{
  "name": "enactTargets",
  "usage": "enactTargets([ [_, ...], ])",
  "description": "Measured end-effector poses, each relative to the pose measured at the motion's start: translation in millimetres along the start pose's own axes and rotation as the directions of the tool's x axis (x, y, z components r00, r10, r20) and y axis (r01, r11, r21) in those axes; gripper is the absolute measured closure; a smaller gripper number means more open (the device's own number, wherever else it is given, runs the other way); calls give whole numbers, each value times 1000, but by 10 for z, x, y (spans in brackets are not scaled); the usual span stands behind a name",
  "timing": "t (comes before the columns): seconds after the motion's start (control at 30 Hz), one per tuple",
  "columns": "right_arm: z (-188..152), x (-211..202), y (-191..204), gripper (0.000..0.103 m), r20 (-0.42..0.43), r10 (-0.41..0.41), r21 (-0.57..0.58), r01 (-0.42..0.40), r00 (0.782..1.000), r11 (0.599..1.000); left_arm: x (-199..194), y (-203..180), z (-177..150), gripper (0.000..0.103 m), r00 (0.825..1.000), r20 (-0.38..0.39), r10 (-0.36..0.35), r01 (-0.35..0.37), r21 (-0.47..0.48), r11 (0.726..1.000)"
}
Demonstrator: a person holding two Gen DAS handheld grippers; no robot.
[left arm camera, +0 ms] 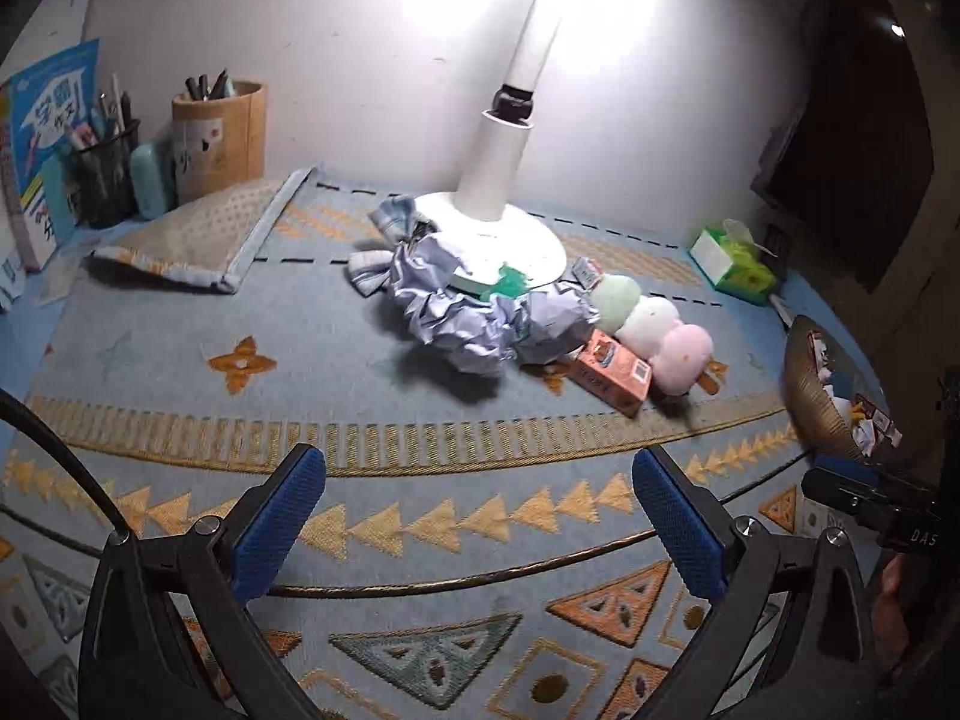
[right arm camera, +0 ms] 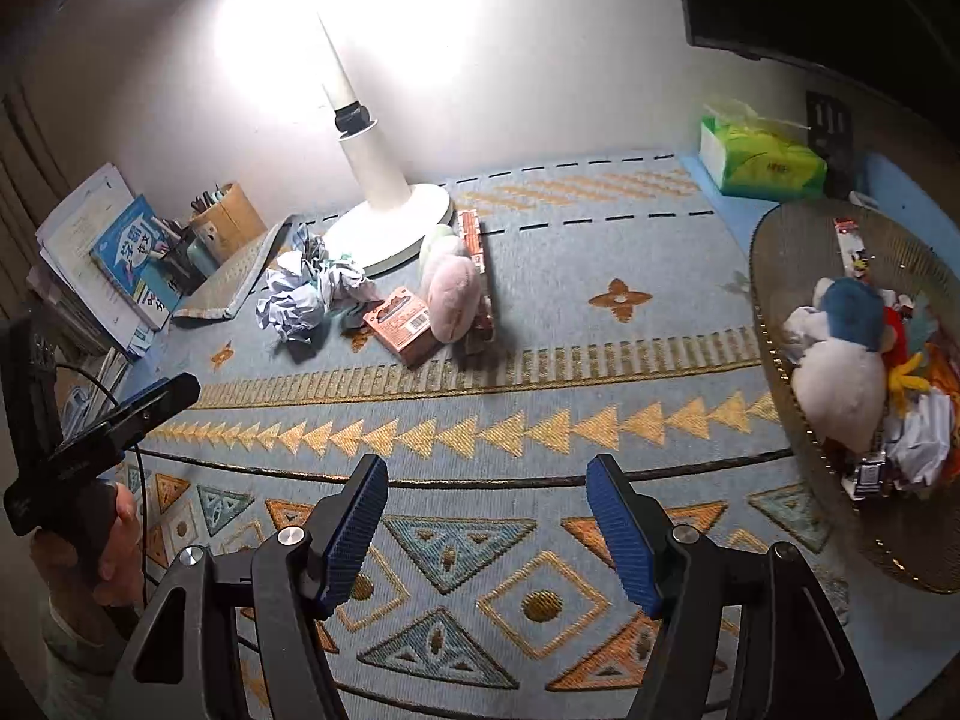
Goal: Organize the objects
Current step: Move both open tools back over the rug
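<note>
I'm at a home desk — lit lamp (left arm camera: 510, 138) at twelve o'clock, pen cups (left arm camera: 219, 135) at ten, patterned mat (left arm camera: 420, 516) below.

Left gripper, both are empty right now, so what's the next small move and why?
Probably reach the left gripper, fingers open and empty, toward the crumpled paper by the lamp base. It is the nearest loose item, and the basket already holds toys and paper.
</note>
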State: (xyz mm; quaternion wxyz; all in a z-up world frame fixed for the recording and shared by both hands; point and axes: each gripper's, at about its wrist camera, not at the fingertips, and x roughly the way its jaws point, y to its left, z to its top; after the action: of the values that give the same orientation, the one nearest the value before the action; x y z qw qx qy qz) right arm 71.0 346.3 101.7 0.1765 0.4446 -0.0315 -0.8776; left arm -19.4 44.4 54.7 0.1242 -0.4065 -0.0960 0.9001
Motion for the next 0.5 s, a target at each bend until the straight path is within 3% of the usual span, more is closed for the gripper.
enactTargets([
  [0.13,-14,258,143,36,45,-68,-72,71,997,995,202,240,-140,1,998,-23,57,-58,-41,997],
  [0.2,-22,411,176,36,11,-108,-95,109,994,990,269,243,-186,1,996,-15,91,-91,-23,996],
  [0.37,-96,631,154,36,-40,-112,-76,109,993,991,320,165,-235,1,991,-35,130,-130,26,991],
  [0.5,-128,626,270,13,-1,-200,-131,199,980,971,401,95,-247,1,975,-71,211,-206,68,976],
])
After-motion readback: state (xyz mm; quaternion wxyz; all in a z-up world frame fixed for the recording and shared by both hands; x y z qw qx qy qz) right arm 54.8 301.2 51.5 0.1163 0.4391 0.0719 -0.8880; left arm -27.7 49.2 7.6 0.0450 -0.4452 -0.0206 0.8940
